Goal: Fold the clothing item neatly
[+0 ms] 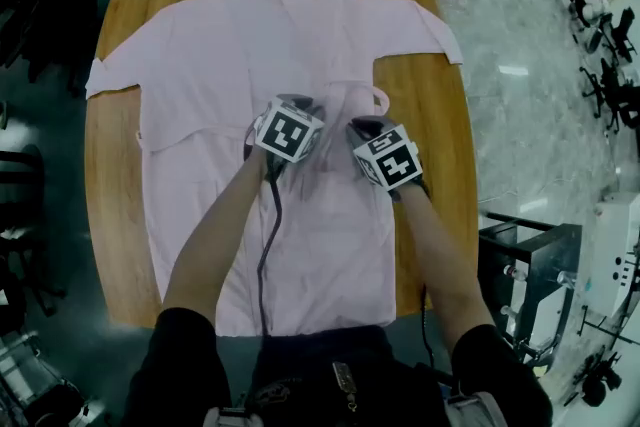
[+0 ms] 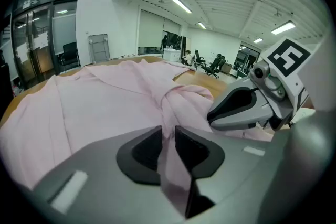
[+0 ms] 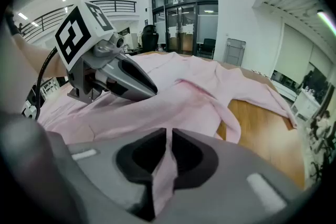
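- A pink shirt (image 1: 230, 65) lies spread out flat on a brown wooden counter (image 1: 115, 165).
- The shirt covers most of the counter. Its bottom edge hangs over the side near the person.
- One sleeve (image 1: 110, 75) sticks out to the left in the head view. The other sleeve (image 1: 430, 30) sticks out to the right.
- The left hand-held gripper (image 2: 168, 136) is over the middle of the shirt. Its two jaws are pinched on a bunch of the pink cloth.
- The right hand-held gripper (image 3: 169, 139) is just beside it, also over the middle of the shirt. Its jaws are almost together, with a thin fold of the pink cloth squeezed between them.
- Both point down and away from the person.
- Between the two, the cloth is pulled up into a twisted lump (image 2: 181, 94).
- A small loop of cloth (image 1: 379, 100) lies just past the right hand-held gripper.
- The person's bare arms (image 1: 210, 245) reach over the near half of the shirt.
- A black cable (image 1: 266, 245) runs down from the left hand-held gripper, across the shirt.
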Demonstrator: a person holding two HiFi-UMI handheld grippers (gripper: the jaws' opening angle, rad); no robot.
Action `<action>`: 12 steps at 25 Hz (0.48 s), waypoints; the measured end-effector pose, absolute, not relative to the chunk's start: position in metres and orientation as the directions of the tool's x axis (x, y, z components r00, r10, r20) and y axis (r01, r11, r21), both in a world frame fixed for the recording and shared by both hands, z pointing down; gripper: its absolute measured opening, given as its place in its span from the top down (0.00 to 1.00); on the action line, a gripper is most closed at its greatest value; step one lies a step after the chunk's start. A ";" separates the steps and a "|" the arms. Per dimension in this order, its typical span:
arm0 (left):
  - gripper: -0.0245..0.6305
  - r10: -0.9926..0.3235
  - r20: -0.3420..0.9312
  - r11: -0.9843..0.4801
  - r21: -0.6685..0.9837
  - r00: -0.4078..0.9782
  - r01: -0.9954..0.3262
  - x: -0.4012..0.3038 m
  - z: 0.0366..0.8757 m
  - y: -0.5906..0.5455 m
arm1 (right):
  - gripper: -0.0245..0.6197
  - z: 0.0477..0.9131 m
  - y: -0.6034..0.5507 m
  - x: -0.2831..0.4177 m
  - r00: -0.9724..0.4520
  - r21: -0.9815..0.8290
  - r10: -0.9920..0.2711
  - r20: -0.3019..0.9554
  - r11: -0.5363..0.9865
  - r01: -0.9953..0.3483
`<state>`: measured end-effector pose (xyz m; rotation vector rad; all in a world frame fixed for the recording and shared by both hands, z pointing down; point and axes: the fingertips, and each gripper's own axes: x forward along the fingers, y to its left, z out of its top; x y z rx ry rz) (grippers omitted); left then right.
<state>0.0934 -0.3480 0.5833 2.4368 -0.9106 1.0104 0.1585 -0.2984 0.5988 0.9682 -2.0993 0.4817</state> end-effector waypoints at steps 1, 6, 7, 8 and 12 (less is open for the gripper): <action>0.87 -0.428 0.730 -0.733 0.064 0.533 -0.677 0.094 0.584 -0.346 | 0.92 0.600 -0.298 0.159 -0.422 -0.022 -0.481 0.769 0.639 -0.769; 0.93 -0.453 0.735 -0.708 0.046 0.504 -0.705 0.081 0.579 -0.346 | 0.92 0.602 -0.300 0.161 -0.425 -0.027 -0.487 0.763 0.633 -0.774; 0.93 -0.475 0.733 -0.692 0.032 0.488 -0.722 0.073 0.572 -0.348 | 0.92 0.602 -0.301 0.163 -0.424 -0.029 -0.488 0.763 0.629 -0.777; 0.93 -0.501 0.727 -0.672 0.016 0.470 -0.741 0.063 0.565 -0.351 | 0.92 0.602 -0.301 0.164 -0.423 -0.031 -0.489 0.762 0.626 -0.779; 0.93 -0.573 0.716 -0.598 -0.033 0.398 -0.801 0.020 0.543 -0.354 | 0.92 0.603 -0.304 0.167 -0.422 -0.038 -0.494 0.760 0.615 -0.787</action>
